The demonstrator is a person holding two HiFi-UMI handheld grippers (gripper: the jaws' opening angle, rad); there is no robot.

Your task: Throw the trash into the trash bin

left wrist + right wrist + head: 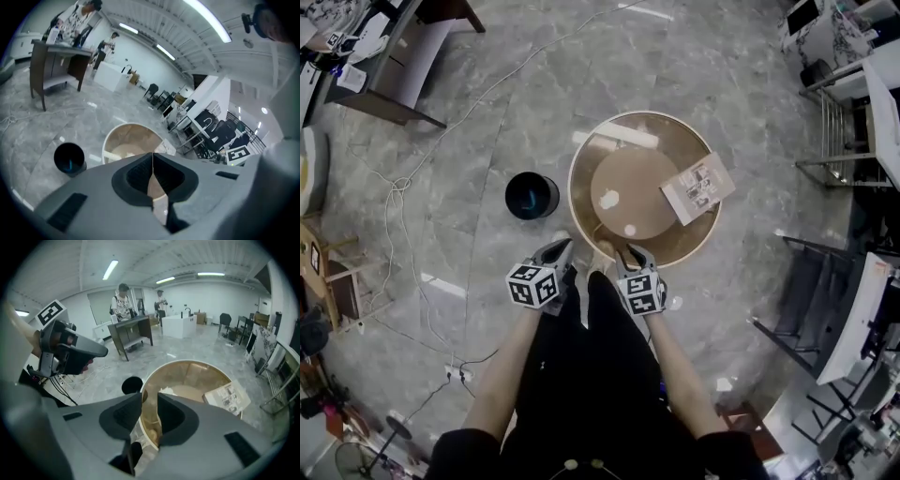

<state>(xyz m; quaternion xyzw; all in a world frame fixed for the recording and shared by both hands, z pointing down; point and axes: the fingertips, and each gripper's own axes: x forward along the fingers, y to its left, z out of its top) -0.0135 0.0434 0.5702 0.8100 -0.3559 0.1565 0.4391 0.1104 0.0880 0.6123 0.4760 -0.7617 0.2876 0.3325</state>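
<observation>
Seen from the head camera, a person stands at the 6 o'clock edge of a round glass tabletop (609, 150), a gripper in each hand, both aimed toward 12 o'clock. The left gripper (558, 248) has its tongs pressed shut, tips meeting along a thin seam with nothing between them, as the left gripper view (152, 161) shows. The right gripper (633, 253) carries its tongs slightly parted and empty; through the narrow gap the right gripper view (150, 404) shows only the tabletop's pale rim.

On the tabletop, a small white crumpled scrap (608, 199) lies left of centre, at about 8 o'clock from the middle, and appears just beyond the right tongs in the right gripper view (166, 391). It is a rounded lump; no long axis or heading can be made out.

A printed leaflet (697, 187) lies flat at the 3 o'clock rim, its long axis running from 8 o'clock to 2 o'clock, one corner past the edge.

The black trash bin (532, 196) stands upright on the grey marble floor (703, 56), mouth up, just beside the tabletop at its 9 o'clock, apart from the scrap.

Farther off, a dark desk (133, 331) stands with people behind it.
</observation>
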